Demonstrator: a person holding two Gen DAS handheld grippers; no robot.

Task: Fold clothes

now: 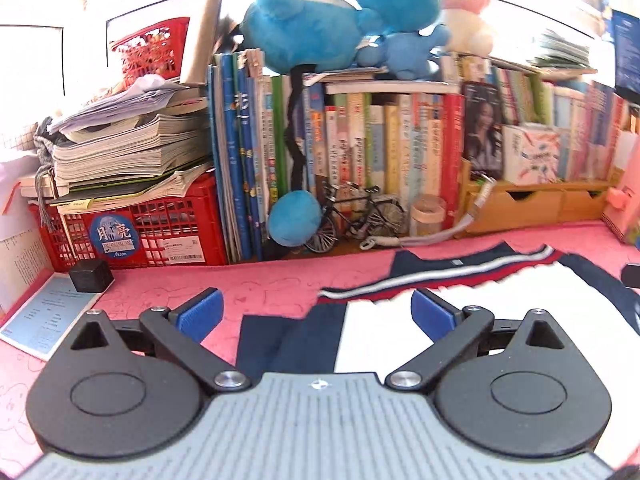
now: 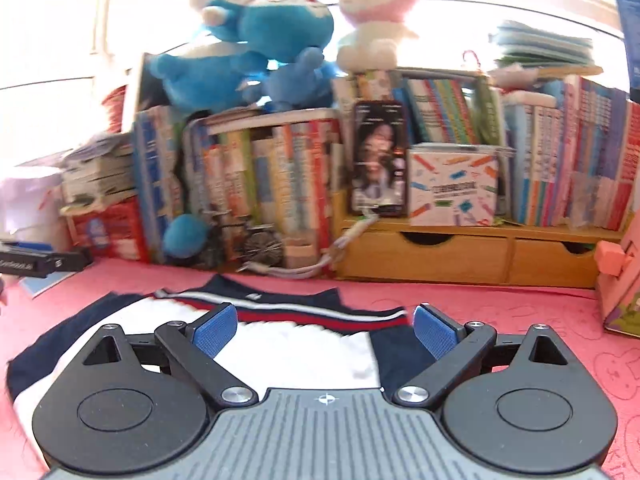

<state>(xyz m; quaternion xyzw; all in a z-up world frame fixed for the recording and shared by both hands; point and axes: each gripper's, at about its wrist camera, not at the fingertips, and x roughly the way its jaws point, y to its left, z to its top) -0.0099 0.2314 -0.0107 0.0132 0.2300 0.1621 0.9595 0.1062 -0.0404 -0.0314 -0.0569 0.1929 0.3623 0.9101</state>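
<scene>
A navy, white and red garment (image 1: pixel 400 292) with a striped collar band lies flat on the pink table cover (image 1: pixel 168 288). In the left wrist view my left gripper (image 1: pixel 316 314) stands open above the garment's left part, blue pads (image 1: pixel 202 314) wide apart, nothing between them. The right wrist view shows the same garment (image 2: pixel 280 320) under my right gripper (image 2: pixel 324 330), which is also open and holds nothing. The left gripper's tip (image 2: pixel 40 264) shows at the far left of the right wrist view.
Books (image 1: pixel 360 140) line the back of the table, with blue (image 1: pixel 320 20) and pink (image 1: pixel 464 0) plush toys on top. A red crate (image 1: pixel 140 224) with stacked papers stands at the left, a small black cube (image 1: pixel 91 276) and a leaflet before it. Wooden drawers (image 2: pixel 460 256) sit at the right, a model bicycle (image 1: pixel 356 216) in the middle.
</scene>
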